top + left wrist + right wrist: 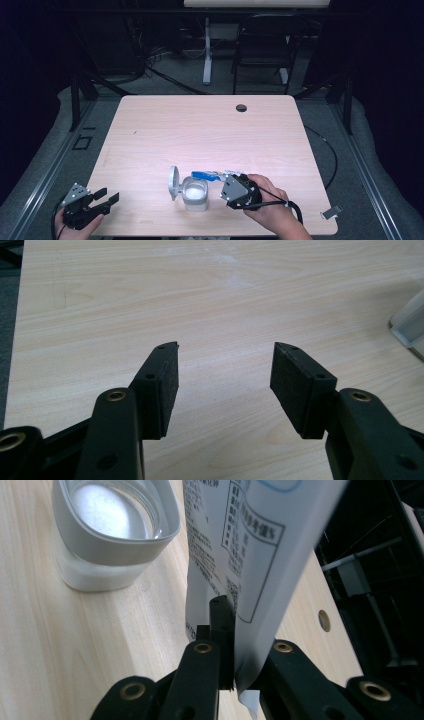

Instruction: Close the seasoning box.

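Pale wood grain covers the table (pixel 210 125), which stands on a grey floor with a dark folding chair (pixel 262 45) and a white desk leg (pixel 207 50) behind it. Near the front edge sits a clear container (pixel 195 194) with a grey rim, white granular contents inside, and its round lid (pixel 173 182) hinged open and standing up on its left side.

At the right of the high view, the right gripper (pixel 234 186) lies in the person's hand (pixel 267 205), its jaws clenched on the bottom edge of a white and blue packet (pixel 216 175). That packet reaches leftward from the jaws to a spot just behind the container's rim. In the right gripper view the packet (pixel 240 545) rises between the two black jaws, printed text showing on its face, with the container (pixel 112 530) just beside it on the left.

At the table's front left corner, the left gripper (pixel 100 200) is held low over the edge. Its jaws stand released and wide apart in the left gripper view, bare tabletop between the pads (pixel 295 385), with nothing gripped. It is well apart from the container.
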The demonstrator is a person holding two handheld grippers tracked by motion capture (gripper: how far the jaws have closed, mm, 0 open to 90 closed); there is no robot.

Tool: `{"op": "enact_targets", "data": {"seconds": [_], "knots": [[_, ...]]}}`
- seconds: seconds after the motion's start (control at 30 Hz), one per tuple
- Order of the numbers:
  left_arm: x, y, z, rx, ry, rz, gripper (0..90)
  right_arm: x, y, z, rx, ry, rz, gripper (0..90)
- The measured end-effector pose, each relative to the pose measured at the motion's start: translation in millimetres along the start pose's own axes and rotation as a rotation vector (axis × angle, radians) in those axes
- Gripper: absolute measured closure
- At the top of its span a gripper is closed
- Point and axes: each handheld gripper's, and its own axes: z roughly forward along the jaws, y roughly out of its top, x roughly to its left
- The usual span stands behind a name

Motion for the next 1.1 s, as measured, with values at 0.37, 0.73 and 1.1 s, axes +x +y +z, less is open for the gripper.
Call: {"op": "enact_targets", "data": {"seconds": [0.37,0.73,1.1], "knots": [[-0.6,-0.1,0.5,0.000,0.000,0.003,45.5,-3.8,-12.7,-0.2,-0.100,0.037,0.191,89.9],[-0.3,-0.3,0.5,-0.001,0.000,0.001,45.5,-6.4,-29.9,4.1,-0.200,0.068,0.382,89.9],[-2.7,-1.4,3.8,0.014,0.000,0.011,45.5,-4.5,-54.8,-0.8,-0.272,0.048,0.513,89.9]]}}
